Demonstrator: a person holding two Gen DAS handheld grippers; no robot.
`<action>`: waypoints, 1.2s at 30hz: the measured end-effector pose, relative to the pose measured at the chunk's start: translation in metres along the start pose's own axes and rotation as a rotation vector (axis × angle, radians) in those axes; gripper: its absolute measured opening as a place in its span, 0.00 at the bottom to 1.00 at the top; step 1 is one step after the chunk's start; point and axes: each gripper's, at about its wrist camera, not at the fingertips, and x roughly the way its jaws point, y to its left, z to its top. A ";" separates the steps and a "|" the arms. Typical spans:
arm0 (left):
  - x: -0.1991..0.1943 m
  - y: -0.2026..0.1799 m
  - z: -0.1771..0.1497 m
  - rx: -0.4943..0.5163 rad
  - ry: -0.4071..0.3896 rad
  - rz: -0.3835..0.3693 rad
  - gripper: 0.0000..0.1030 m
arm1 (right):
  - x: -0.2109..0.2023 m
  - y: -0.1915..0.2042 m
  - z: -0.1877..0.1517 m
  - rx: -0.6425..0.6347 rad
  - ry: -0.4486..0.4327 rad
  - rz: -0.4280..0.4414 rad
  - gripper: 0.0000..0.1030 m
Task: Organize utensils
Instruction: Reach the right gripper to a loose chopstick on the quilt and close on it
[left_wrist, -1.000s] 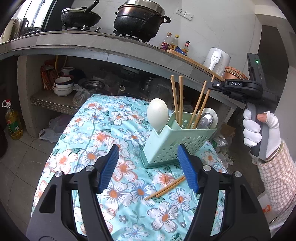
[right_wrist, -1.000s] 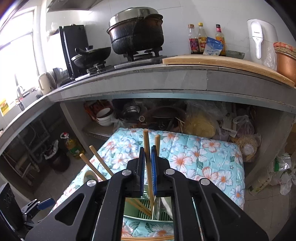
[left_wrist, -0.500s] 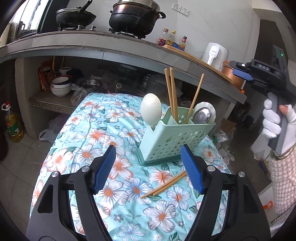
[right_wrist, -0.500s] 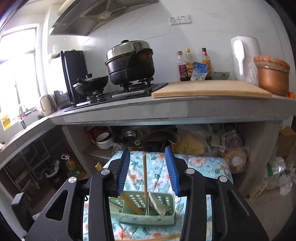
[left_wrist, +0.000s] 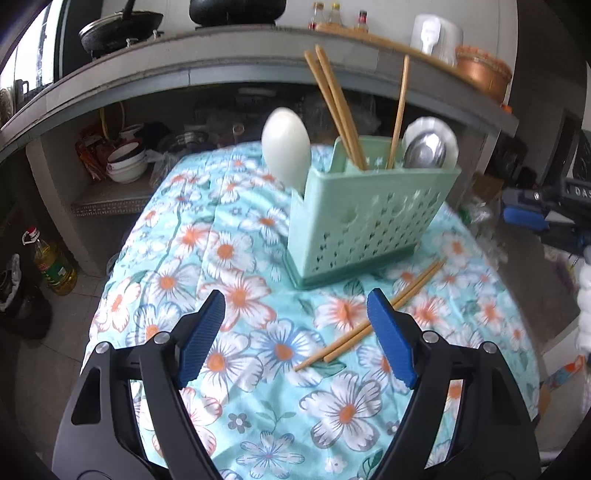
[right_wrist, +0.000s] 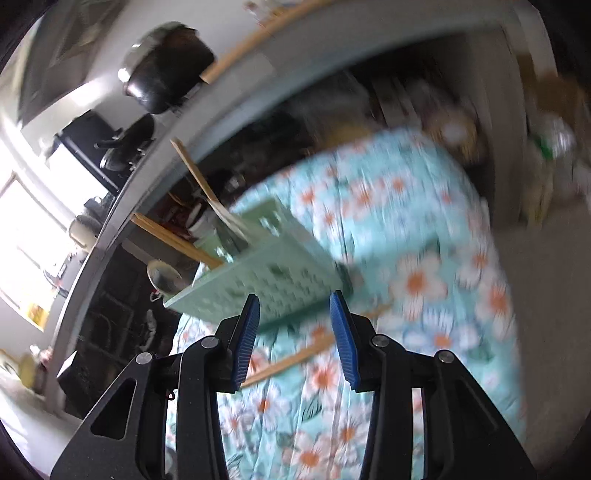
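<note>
While opening, left claw nears chopsticks.

A black wok sits on the counter; an oil bottle stands on the floor.

Only one piece of writing could be read: the white letters "DAS" stood on the black body of the right gripper, seen at the right edge of the left wrist view. The label on the yellow plastic oil bottle on the floor was too small to read. The right wrist view was blurred.
</note>
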 end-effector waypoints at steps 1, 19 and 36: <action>0.006 -0.002 -0.001 0.009 0.023 0.012 0.73 | 0.006 -0.007 -0.007 0.035 0.025 0.014 0.38; 0.039 -0.011 -0.015 0.096 0.136 0.143 0.73 | 0.141 -0.046 -0.070 0.415 0.354 0.214 0.28; 0.044 -0.009 -0.014 0.106 0.141 0.159 0.73 | 0.150 -0.067 -0.064 0.513 0.347 0.263 0.11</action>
